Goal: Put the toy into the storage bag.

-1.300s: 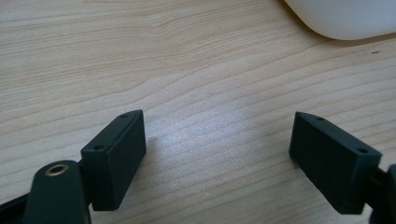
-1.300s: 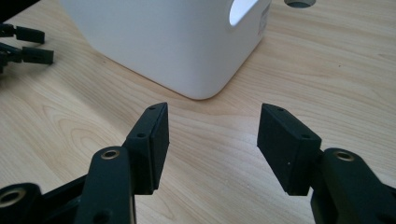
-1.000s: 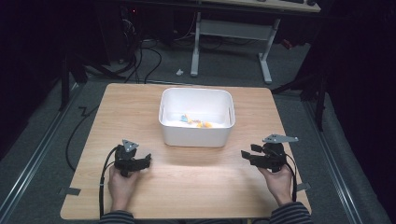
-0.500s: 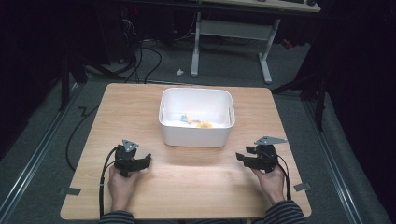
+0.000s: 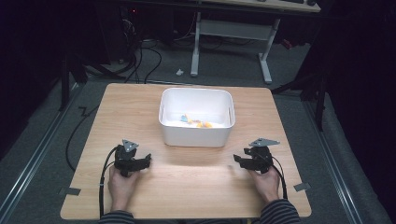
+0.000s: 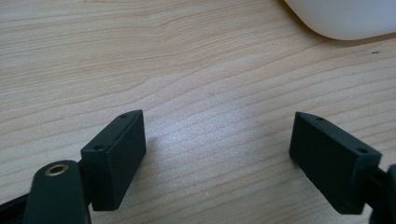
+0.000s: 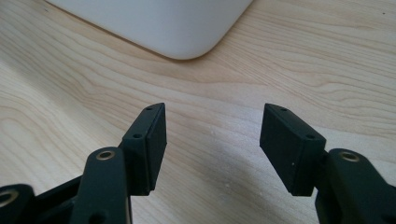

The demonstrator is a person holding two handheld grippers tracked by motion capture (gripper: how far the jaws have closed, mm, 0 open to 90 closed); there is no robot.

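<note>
A white bin [image 5: 196, 133] stands in the middle of the wooden table [image 5: 140, 105], with small orange, yellow and blue items [image 5: 196, 122] on its bottom. My left gripper [image 5: 145, 161] rests low over the table at the front left, open, with bare wood between its jaws [image 6: 217, 140]. At the front right my right gripper [image 5: 237, 161] hovers just above the table, open and with nothing between its pads [image 7: 212, 140]. Its jaws have just been opening. The bin's rounded corner [image 7: 182, 42] lies ahead of it, and another bin corner [image 6: 341, 21] shows at the top right of the left gripper view.
A white-legged desk [image 5: 233, 32] stands beyond the table's far edge, with cables [image 5: 140, 56] on the grey floor. Bare wood stretches between the two grippers along the front of the table. Bits of tape [image 5: 301, 186] mark the table's front corners.
My right gripper has sunk toward the table and drifted slightly left. The left gripper has stayed where it was.
</note>
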